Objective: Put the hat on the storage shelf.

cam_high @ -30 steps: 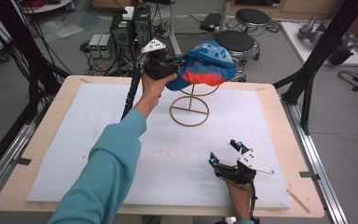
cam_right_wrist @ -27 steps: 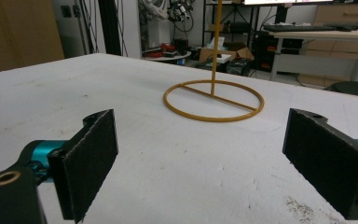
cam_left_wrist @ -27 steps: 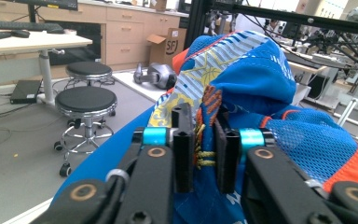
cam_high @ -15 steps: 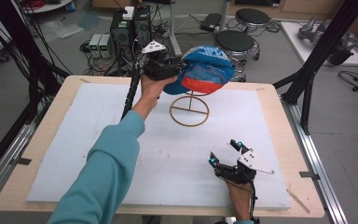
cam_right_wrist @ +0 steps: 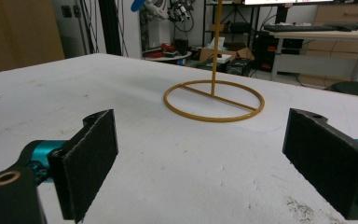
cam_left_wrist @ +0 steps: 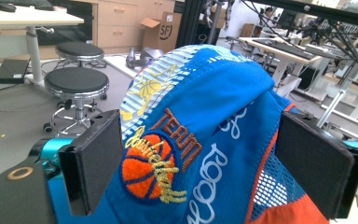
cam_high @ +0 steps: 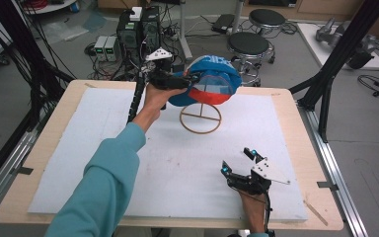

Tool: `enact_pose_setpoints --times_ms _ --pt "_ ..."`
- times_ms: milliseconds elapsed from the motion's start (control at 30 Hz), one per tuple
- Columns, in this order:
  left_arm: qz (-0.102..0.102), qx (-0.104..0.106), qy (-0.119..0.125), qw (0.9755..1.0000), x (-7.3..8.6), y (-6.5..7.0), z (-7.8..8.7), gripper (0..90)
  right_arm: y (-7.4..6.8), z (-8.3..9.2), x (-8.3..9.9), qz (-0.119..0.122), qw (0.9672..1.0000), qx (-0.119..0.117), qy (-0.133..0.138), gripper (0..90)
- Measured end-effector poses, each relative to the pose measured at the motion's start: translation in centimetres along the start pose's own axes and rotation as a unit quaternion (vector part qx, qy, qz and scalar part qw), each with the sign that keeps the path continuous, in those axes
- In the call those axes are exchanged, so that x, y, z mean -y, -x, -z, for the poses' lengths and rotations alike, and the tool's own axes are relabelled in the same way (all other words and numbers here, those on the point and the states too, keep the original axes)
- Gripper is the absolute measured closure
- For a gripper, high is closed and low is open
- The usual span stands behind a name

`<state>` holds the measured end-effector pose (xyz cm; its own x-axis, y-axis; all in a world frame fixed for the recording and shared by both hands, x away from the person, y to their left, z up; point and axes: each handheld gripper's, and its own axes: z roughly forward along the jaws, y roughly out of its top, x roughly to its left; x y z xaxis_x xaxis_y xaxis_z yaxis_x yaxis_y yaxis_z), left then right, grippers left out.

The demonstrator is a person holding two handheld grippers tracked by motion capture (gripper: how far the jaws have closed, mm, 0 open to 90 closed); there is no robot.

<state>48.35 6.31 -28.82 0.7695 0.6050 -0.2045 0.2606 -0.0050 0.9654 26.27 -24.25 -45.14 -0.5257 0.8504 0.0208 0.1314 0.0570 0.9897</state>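
Note:
A blue and orange cap (cam_high: 207,86) sits on top of a thin yellow wire stand (cam_high: 201,118) at the far middle of the table. My left gripper (cam_high: 190,79) reaches in from the left at the cap's side. Its jaws have just been opening and now stand wide on either side of the cap (cam_left_wrist: 205,130), with neither pad pressing on the cloth. My right gripper (cam_high: 237,160) rests low near the front right of the white mat, open and empty. It (cam_right_wrist: 200,140) faces the stand's ring base (cam_right_wrist: 214,100).
A white mat (cam_high: 128,163) covers most of the wooden table (cam_high: 296,123). Black frame posts (cam_high: 325,94) rise at the far right and left corners. Round stools (cam_high: 249,44) and computer boxes (cam_high: 138,29) stand on the floor beyond the far edge.
The left gripper's jaws have spread apart from the cap. The cap has settled a little lower on the stand. The right gripper has stayed where it was.

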Motion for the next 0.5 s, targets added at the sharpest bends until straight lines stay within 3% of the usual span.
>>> enact_pose_setpoints --times_ms 200,400,500 --pt "-0.007 -0.002 0.013 0.9999 0.2 -0.3 1.4 15.2 0.0 0.0 0.0 0.007 1.0 0.0 0.002 9.3" --pt "-0.024 -0.008 0.019 0.9995 1.2 -0.7 4.3 14.7 0.1 0.0 0.0 0.002 1.0 -0.001 0.002 9.3" --pt "-0.051 -0.025 0.02 0.9982 2.5 -0.8 7.2 14.7 0.0 0.0 0.0 0.003 1.0 -0.001 0.0 9.3"
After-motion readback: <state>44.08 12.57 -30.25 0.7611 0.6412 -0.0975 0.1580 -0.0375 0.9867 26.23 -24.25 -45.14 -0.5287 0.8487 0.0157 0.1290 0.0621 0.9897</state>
